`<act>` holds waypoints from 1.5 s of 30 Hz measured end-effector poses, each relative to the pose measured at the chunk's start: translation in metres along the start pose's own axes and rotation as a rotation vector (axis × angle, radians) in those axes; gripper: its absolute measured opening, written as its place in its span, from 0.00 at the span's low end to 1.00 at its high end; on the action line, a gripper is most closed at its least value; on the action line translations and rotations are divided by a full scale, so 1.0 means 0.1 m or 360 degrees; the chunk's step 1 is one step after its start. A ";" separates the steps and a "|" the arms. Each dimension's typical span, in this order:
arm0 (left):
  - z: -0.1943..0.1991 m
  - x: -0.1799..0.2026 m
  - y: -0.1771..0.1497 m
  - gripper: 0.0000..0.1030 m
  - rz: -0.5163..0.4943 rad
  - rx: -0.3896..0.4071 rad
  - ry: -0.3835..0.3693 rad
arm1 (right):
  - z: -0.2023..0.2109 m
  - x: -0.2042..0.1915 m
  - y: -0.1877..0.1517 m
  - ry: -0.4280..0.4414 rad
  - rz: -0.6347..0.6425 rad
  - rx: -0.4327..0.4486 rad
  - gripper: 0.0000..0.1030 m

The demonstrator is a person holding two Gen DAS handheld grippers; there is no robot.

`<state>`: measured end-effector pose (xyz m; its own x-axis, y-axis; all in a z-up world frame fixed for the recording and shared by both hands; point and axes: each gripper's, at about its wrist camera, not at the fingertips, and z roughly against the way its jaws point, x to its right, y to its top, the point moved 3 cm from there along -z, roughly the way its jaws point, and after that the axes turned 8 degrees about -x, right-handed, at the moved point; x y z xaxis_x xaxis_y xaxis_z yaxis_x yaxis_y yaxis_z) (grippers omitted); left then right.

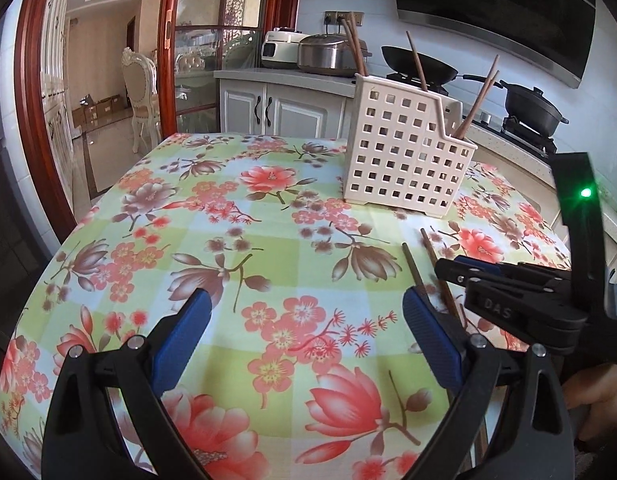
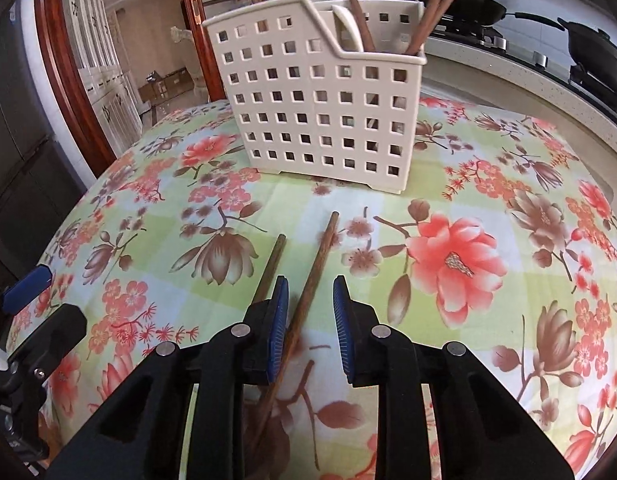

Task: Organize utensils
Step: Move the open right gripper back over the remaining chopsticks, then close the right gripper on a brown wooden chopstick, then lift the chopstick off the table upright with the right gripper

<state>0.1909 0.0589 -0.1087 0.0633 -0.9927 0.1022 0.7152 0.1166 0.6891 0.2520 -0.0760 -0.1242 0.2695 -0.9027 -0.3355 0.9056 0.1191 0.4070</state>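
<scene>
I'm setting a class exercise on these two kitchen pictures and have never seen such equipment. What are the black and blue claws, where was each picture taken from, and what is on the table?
There is no robot: a person holds a two-fingered claw in each hand, each carrying a wide-angle camera looking along its fingers. In the left camera's picture the left claw is wide open and empty. In the right camera's picture the right claw straddles one chopstick, pads not yet pressing it; a second chopstick lies just left. Behind them, on the floral tablecloth, stands a white perforated holder with more chopsticks inside.
</scene>
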 end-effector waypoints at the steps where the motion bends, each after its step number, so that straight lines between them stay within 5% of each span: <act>1: 0.00 -0.02 0.00 0.91 0.0006 -0.0001 0.0000 | -0.03 -0.01 0.00 -0.0022 0.0007 -0.0023 0.18; 12: -0.01 -0.06 -0.01 0.91 0.0041 -0.0028 -0.0020 | -0.03 -0.14 -0.03 -0.0240 0.0154 -0.0062 0.13; 20: -0.03 0.04 -0.03 0.91 -0.0001 -0.0058 -0.0006 | 0.12 0.17 -0.12 0.0009 -0.0003 0.0016 0.06; 31: -0.28 0.47 0.03 0.90 -0.0116 -0.0213 -0.0078 | 0.54 0.66 -0.29 0.0081 -0.0176 0.0146 0.06; 39: -0.63 0.88 0.12 0.44 -0.0224 -0.0393 -0.0112 | 0.60 0.81 -0.40 0.0105 -0.0188 0.0165 0.06; 45: -0.79 1.08 0.10 0.32 -0.0271 -0.0446 -0.0061 | 0.66 0.91 -0.44 0.0142 -0.0208 0.0191 0.06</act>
<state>0.2600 -0.0492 -0.1469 -0.0960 -0.9948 0.0329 0.8773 -0.0690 0.4749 0.2145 -0.1907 -0.1163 0.1850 -0.8664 -0.4638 0.8906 -0.0517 0.4518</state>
